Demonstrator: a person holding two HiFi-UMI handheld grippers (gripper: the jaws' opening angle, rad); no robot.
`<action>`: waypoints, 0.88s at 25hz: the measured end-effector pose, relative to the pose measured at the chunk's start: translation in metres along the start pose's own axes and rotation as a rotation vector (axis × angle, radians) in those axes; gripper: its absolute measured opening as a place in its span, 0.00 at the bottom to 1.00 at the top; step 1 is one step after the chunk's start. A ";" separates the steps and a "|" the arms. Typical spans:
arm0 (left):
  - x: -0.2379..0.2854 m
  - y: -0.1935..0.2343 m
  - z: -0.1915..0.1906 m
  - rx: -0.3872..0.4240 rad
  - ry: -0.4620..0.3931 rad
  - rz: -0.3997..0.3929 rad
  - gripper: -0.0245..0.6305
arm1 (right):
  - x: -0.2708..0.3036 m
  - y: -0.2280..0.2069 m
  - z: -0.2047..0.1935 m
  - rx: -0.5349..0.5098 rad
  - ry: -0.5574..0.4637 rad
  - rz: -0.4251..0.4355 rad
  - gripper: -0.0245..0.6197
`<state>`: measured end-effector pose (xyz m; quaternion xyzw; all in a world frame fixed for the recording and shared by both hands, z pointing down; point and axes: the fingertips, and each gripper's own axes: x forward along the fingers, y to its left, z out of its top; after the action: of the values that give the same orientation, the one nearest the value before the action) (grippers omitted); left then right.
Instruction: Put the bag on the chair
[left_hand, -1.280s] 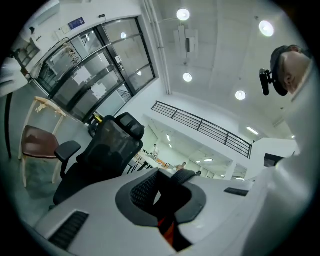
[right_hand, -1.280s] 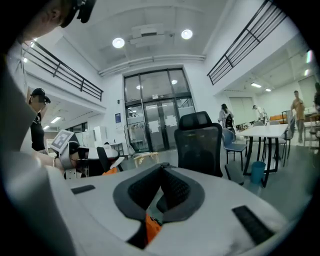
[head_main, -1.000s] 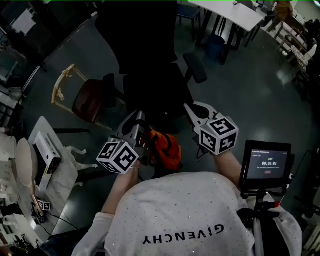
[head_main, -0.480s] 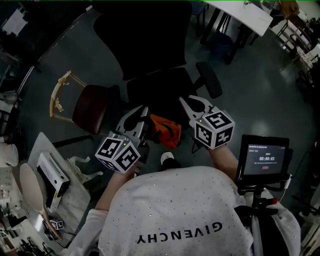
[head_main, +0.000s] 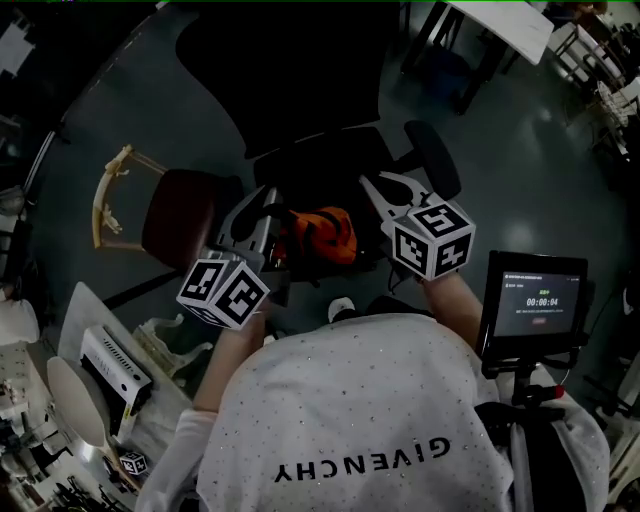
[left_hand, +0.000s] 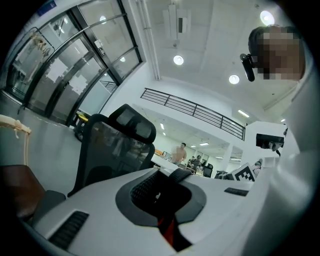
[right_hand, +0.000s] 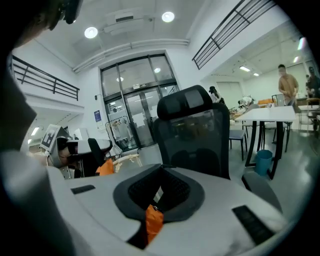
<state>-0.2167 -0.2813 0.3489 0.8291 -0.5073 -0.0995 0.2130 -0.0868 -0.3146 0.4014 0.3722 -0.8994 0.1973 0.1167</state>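
Observation:
An orange bag (head_main: 318, 236) hangs between my two grippers at the front edge of the black office chair's seat (head_main: 330, 165). I cannot tell whether it touches the seat. My left gripper (head_main: 266, 205) is shut on the bag's left side; the left gripper view shows a black strap and a red strip (left_hand: 169, 234) pinched between its jaws (left_hand: 165, 220). On the bag's right side my right gripper (head_main: 375, 190) is shut too, with an orange strip (right_hand: 153, 222) caught between its jaws (right_hand: 152, 215). The chair's tall mesh back (right_hand: 192, 135) stands straight ahead.
A wooden chair with a brown seat (head_main: 180, 215) stands left of the office chair. A screen on a stand (head_main: 530, 310) is at my right. A white box (head_main: 115, 355) lies on a small table at lower left. Desks (head_main: 500, 20) and a blue bin (right_hand: 262, 160) are at the far right.
Both grippers have carried the orange bag forward, from in front of my body to the front edge of the office chair's seat. Both stay shut on it.

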 end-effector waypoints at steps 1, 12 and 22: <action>0.000 0.001 -0.001 0.000 0.000 0.007 0.04 | 0.001 -0.001 -0.002 0.002 0.008 0.002 0.04; 0.027 0.037 0.001 -0.060 -0.041 0.106 0.04 | 0.073 -0.012 0.001 -0.042 0.143 0.172 0.04; 0.081 0.068 0.035 -0.030 -0.114 0.183 0.04 | 0.116 -0.052 0.024 -0.008 0.150 0.279 0.04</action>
<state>-0.2463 -0.3887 0.3531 0.7689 -0.5908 -0.1341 0.2045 -0.1321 -0.4310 0.4351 0.2274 -0.9319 0.2353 0.1563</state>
